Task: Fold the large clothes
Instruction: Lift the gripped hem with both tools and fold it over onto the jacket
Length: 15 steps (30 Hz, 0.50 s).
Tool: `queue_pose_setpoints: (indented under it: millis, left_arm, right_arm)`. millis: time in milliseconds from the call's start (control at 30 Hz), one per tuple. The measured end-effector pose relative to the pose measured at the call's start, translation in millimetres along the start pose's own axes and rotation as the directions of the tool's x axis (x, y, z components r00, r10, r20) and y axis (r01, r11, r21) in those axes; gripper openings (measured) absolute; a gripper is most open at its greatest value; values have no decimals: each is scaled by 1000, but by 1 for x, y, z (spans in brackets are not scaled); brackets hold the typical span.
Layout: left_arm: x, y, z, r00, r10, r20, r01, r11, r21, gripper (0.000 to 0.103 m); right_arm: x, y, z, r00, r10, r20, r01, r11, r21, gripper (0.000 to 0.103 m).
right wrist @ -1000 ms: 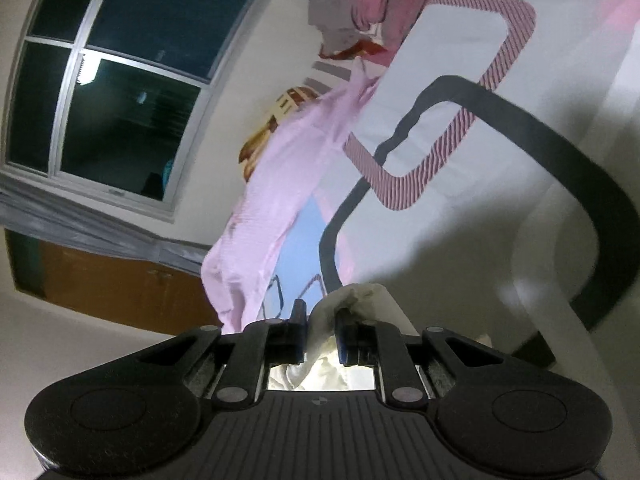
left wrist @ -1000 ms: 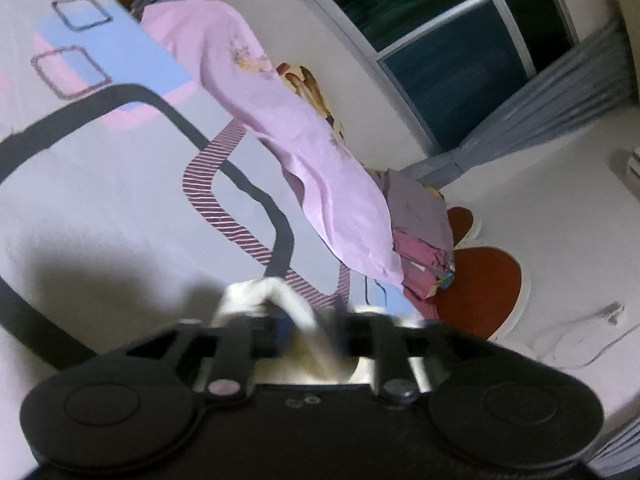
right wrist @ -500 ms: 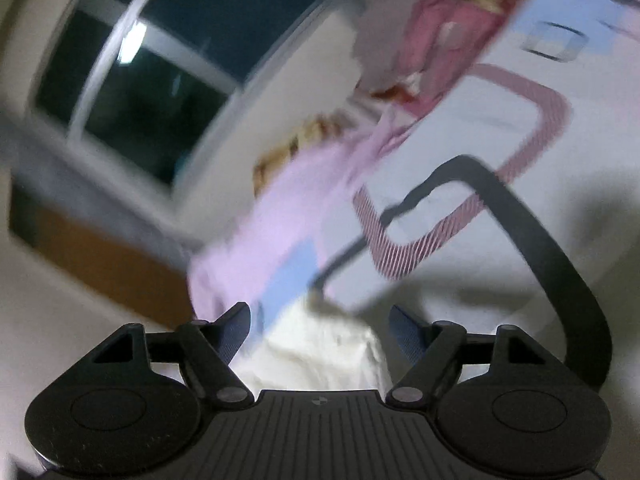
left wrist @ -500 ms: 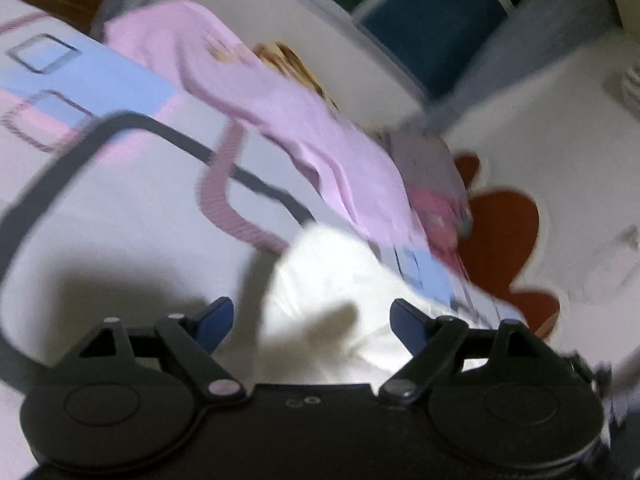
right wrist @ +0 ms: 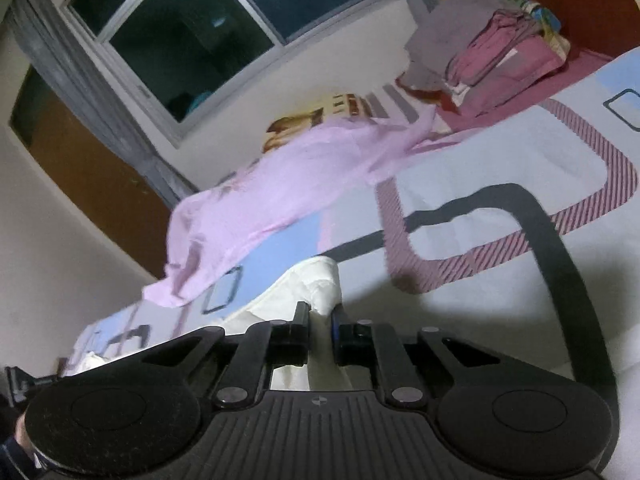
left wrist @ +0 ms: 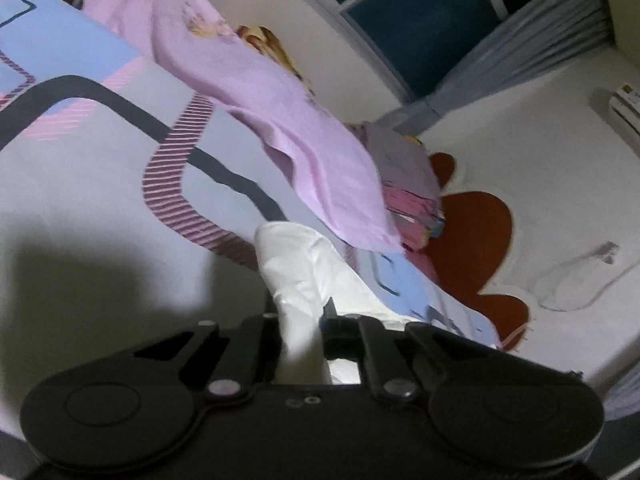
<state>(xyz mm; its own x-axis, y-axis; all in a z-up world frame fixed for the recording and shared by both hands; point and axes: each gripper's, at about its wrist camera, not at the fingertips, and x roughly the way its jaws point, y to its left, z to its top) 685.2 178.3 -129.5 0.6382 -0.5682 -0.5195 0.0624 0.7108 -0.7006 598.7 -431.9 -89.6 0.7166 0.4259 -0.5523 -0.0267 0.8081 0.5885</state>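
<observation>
A cream white garment (left wrist: pixel 304 264) lies on the patterned bed sheet (left wrist: pixel 100 184). My left gripper (left wrist: pixel 300 316) is shut on a fold of it, which sticks up between the jaws. In the right wrist view the same cream garment (right wrist: pixel 316 280) runs along the sheet (right wrist: pixel 480 216), and my right gripper (right wrist: pixel 320 316) is shut on its edge. A pink garment (left wrist: pixel 264 96) lies spread farther up the bed, also seen in the right wrist view (right wrist: pixel 280 184).
A pile of folded grey and pink clothes (left wrist: pixel 404 184) sits at the bed's far end, seen too in the right wrist view (right wrist: pixel 488 52). A dark window (right wrist: pixel 192 28) with grey curtains and a brown door (right wrist: pixel 80 176) stand beyond the bed.
Both grippers opened half a second ago, moved along the cream garment, and have closed on it again at new places. Both views have swung.
</observation>
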Motion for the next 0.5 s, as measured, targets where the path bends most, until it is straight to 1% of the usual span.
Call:
queue_pose_setpoints:
  millis: [67, 133, 167, 200, 267, 333, 400, 467, 500]
  left_arm:
    - [11, -4, -4, 997, 76, -24, -74, 996, 57, 8]
    - [21, -2, -9, 993, 115, -38, -112, 991, 77, 8]
    - [25, 1, -13, 991, 125, -43, -122, 990, 73, 9]
    - [27, 7, -16, 991, 125, -39, -122, 991, 59, 10]
    - [27, 17, -21, 995, 95, -13, -95, 995, 13, 11]
    - [26, 23, -24, 997, 76, -3, -76, 997, -15, 12]
    - [25, 23, -23, 997, 73, -8, -73, 997, -25, 13]
    - [22, 21, -19, 997, 78, -12, -79, 996, -41, 19]
    - [16, 17, -18, 996, 89, -2, -89, 995, -43, 29]
  right_arm:
    - [17, -2, -10, 995, -77, -61, 75, 997, -35, 10]
    - [34, -7, -27, 986, -128, -105, 122, 991, -55, 11]
    - [34, -9, -37, 991, -122, -63, 118, 991, -64, 10]
    - [33, -11, -43, 992, -117, -39, 114, 991, -69, 10]
    - [31, -13, -49, 994, -110, -16, 108, 991, -73, 10]
    - [31, -12, -50, 994, -111, -14, 110, 991, -81, 10]
    - [31, -9, -49, 992, -122, -22, 120, 988, -98, 10]
    - [32, -6, -42, 990, -133, -48, 128, 987, -93, 11]
    - [30, -5, -36, 988, -142, -67, 137, 988, -77, 14]
